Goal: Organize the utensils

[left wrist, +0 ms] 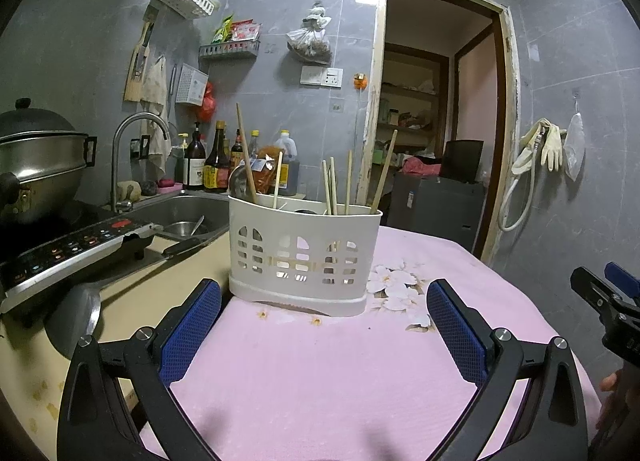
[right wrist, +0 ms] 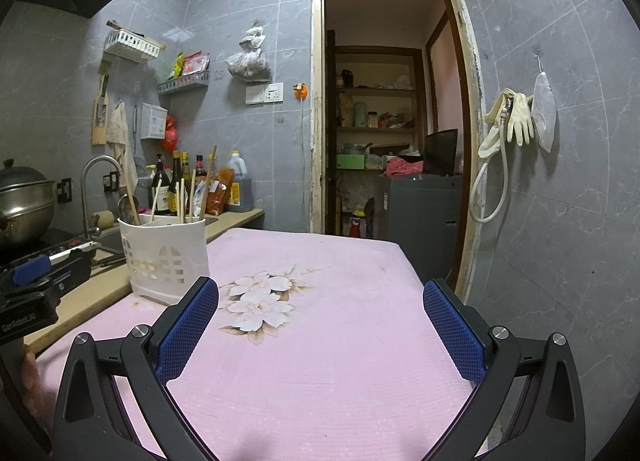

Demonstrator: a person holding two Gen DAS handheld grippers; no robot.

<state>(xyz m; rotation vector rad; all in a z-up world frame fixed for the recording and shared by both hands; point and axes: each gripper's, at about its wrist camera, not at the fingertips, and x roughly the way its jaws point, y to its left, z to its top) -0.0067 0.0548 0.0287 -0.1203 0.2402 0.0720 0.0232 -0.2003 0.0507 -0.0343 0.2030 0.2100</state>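
Both grippers hovered low over the pink floral cloth (right wrist: 320, 381), jaws spread wide and holding nothing. The left gripper (left wrist: 324, 325) faced the white utensil caddy (left wrist: 304, 257), which stood upright on the cloth straight ahead of it, centred between the blue pads (left wrist: 192, 333) and just beyond their tips, not touching them. Wooden chopsticks (left wrist: 332, 187) stood leaning at mixed angles in the caddy's compartments, some toward its right end and one long stick (left wrist: 246, 153) slanting in the left end beside a metal spoon bowl (left wrist: 240, 183); which divider each sat in could not be told. The right gripper (right wrist: 320, 325) pointed at bare cloth, with the same caddy (right wrist: 166, 257) ahead and off to its left, near the left fingertip. A printed flower motif (right wrist: 260, 301) lay between its fingers and a little ahead. Left of the left gripper, beyond the cloth's edge, a steel ladle (left wrist: 74, 321) lay on the beige counter (left wrist: 160, 293), with a dark-handled knife (left wrist: 180, 247) further ahead, an induction hob (left wrist: 68, 253) carrying a lidded steamer pot (left wrist: 36, 165), then the sink (left wrist: 192, 209) and its curved faucet (left wrist: 132, 149). Sauce bottles (left wrist: 216, 157) crowded the counter behind the caddy. Further ahead and to the right stood an open doorway (right wrist: 384, 101); rubber gloves (right wrist: 518, 117) and a hose hung on the wall to its right.
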